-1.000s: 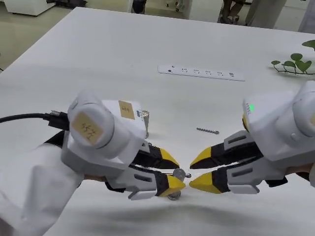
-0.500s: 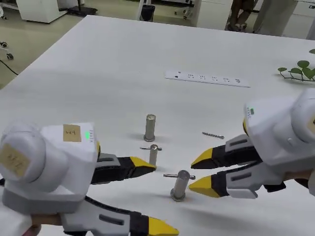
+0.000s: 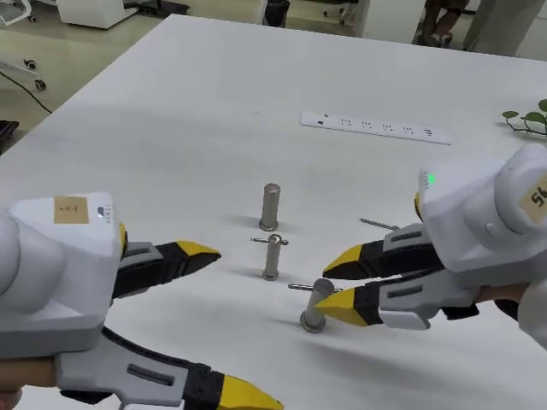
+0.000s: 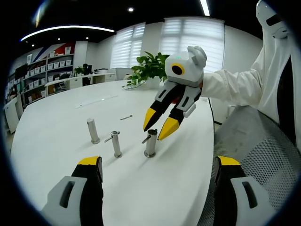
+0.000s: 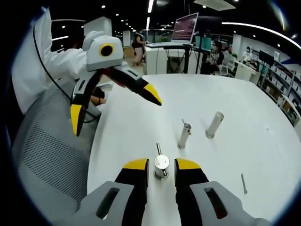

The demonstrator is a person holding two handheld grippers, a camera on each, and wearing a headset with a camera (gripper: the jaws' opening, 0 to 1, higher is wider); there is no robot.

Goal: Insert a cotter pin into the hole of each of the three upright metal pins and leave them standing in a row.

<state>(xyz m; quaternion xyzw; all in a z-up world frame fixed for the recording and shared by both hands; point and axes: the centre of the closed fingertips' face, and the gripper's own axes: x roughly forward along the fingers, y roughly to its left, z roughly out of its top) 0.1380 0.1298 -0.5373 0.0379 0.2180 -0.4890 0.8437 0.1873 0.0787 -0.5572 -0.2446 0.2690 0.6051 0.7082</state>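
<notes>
Three upright metal pins stand in a row on the white table: a bare far pin, a middle pin with a cotter pin through its top, and a near pin with a cotter pin sticking out to its left. My right gripper is open, its yellow fingertips on either side of the near pin's head. My left gripper is wide open, back to the left, holding nothing. A loose cotter pin lies right of the row.
A white power strip lies farther back on the table. Plant leaves sit at the right edge. A mesh chair stands beside the table's near edge.
My left gripper has let go of the near pin, opened wide and drawn back to the left. The right gripper has closed in around the near pin's top. The head camera has shifted.
</notes>
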